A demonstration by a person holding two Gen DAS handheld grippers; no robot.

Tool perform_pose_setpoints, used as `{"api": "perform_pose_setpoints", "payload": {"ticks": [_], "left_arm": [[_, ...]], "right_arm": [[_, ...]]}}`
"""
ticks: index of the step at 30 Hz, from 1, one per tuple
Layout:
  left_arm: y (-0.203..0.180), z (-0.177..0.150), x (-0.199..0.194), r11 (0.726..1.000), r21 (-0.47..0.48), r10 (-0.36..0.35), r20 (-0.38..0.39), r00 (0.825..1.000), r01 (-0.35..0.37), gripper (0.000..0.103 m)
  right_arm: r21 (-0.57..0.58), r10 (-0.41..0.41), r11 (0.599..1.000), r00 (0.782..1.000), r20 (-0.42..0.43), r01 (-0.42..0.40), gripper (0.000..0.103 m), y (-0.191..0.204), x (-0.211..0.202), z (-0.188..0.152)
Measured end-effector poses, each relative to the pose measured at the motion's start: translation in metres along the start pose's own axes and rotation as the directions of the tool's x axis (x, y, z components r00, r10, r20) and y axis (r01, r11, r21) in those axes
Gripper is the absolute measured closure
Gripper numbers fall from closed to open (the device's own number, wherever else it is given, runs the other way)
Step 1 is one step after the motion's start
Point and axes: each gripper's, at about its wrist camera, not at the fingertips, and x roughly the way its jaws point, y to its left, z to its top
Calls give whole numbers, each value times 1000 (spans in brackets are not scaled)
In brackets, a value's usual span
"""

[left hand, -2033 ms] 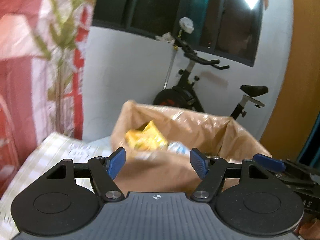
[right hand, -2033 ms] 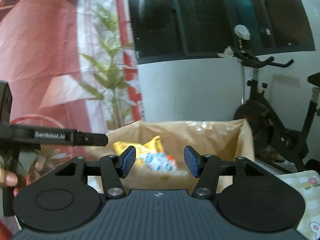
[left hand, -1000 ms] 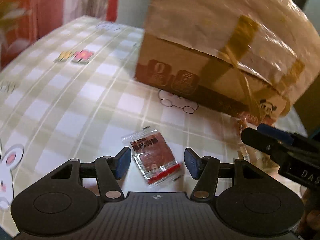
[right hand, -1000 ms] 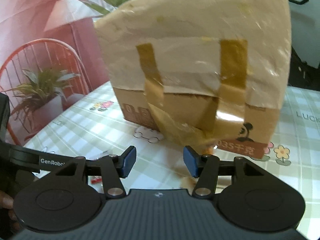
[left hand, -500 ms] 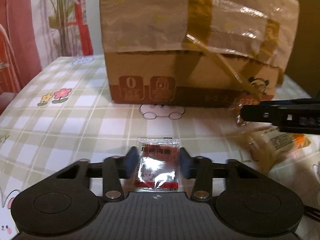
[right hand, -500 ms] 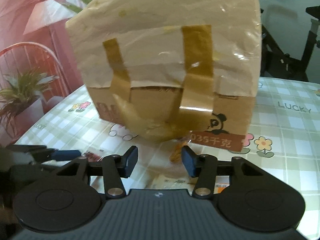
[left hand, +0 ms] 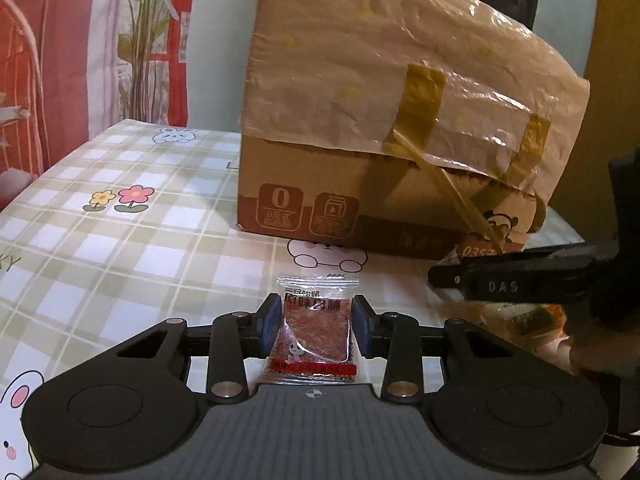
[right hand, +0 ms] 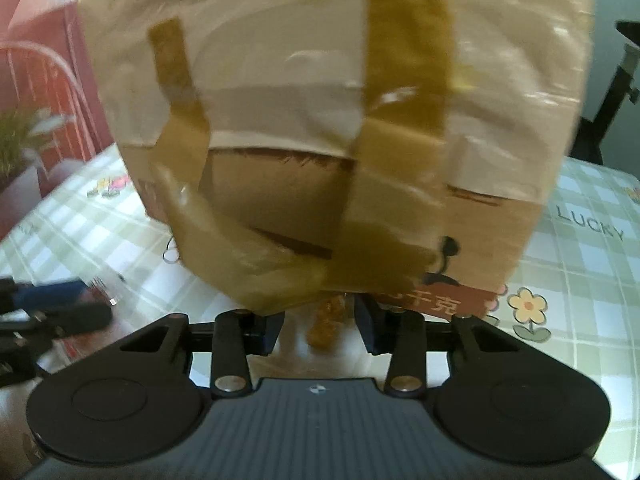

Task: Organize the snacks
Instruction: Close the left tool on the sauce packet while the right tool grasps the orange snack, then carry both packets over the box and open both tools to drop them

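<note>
A small clear packet of dried meat with a red strip (left hand: 316, 328) lies on the checked tablecloth. My left gripper (left hand: 316, 320) has its blue pads against both sides of the packet, and its jaws are closing. In the right wrist view, my right gripper (right hand: 322, 328) points at the foot of the cardboard box (right hand: 320, 140). An orange-brown snack (right hand: 328, 320) lies between its pads without touching them, and its jaws are closing. A black finger (left hand: 500, 286) of the right gripper shows at the right of the left wrist view, above an orange wrapper (left hand: 532, 316).
The taped cardboard box (left hand: 380, 152), covered in crinkled plastic film, stands close behind both snacks. The tablecloth (left hand: 120, 240) with flower and rabbit prints stretches to the left. A red-and-white curtain and a plant stand beyond the table edge. An exercise bike shows at the far right.
My left jaws have closed onto the meat packet. My right gripper has moved down and closer to the box, and its jaws have narrowed around the orange-brown snack.
</note>
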Motion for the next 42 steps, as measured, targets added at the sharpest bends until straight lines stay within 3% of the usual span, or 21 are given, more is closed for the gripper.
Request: {"api": "perform_pose_setpoints", "payload": {"ticks": [2,3,5,12,20,26,31,35,38,42], "left_arm": [[3,1,0,1000,-14,0,0,1000,0,63],[5,1,0,1000,-22,1,0,1000,-1,63],[6,1,0,1000,-31,0,-1,1000,0,63],[11,2,0,999,-46,-1,-3,1000,1,63],[19,19,-17,996,-85,-27,42,999,31,63],[18,54,-40,996,-71,-43,145,988,53,63],[6,100,-64,996,-13,-86,267,960,93,63],[-13,140,-72,992,35,-126,335,934,121,63],[-29,167,-69,988,64,-153,363,919,139,63],[-52,196,-43,979,113,-199,344,918,170,63]], "right_arm": [[-6,7,1000,1000,1,-7,64,3,1,-1],[-14,19,1000,1000,-1,-19,73,5,0,-2],[-29,50,998,999,-6,-50,80,12,0,-3],[-75,154,985,988,2,-153,81,34,-18,-14],[-141,217,970,966,142,-198,82,47,-58,1],[-161,258,962,922,288,-219,82,47,-96,31],[-194,281,956,867,411,-218,82,40,-131,66],[-250,269,954,842,468,-166,82,33,-146,97],[-245,227,962,844,485,-119,82,19,-142,119],[-189,180,976,885,429,-107,82,-4,-115,143]]}}
